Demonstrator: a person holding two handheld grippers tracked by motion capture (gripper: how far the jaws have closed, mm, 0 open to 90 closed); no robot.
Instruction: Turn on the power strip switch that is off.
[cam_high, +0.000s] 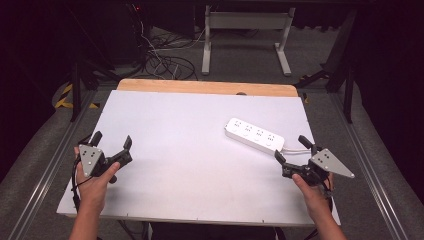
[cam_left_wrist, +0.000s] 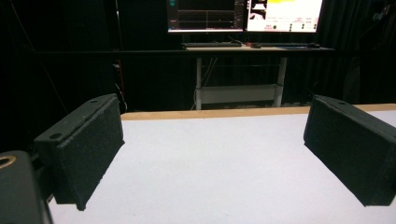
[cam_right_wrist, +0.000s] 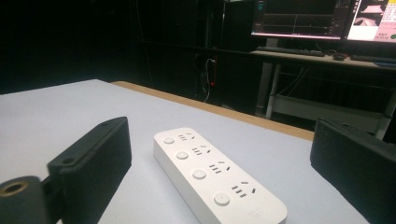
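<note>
Reaching toward the white power strip (cam_high: 254, 135) looks like the step in hand, and it has barely begun. The strip lies flat on the white table (cam_high: 190, 165), in the right part of its top, slanted, with four sockets and four round buttons facing up and its cord leaving at the end nearest the right tongs (cam_high: 289, 149). Those tongs are spread wide and hold nothing; they sit just beside the strip's near end, apart from it, and in the right gripper view the strip (cam_right_wrist: 215, 179) lies between the two black jaws, farther out than their tips. The left tongs (cam_high: 111, 140), also wide and empty, hover well apart from the strip, off toward the table's opposite edge, facing bare tabletop in the left gripper view (cam_left_wrist: 205, 168).

The next move, by my reading, calls for the right tongs to advance and drop until the jaws straddle the strip's body across its narrow width, then close squarely; a slanted bite could spin it on the smooth surface.
</note>
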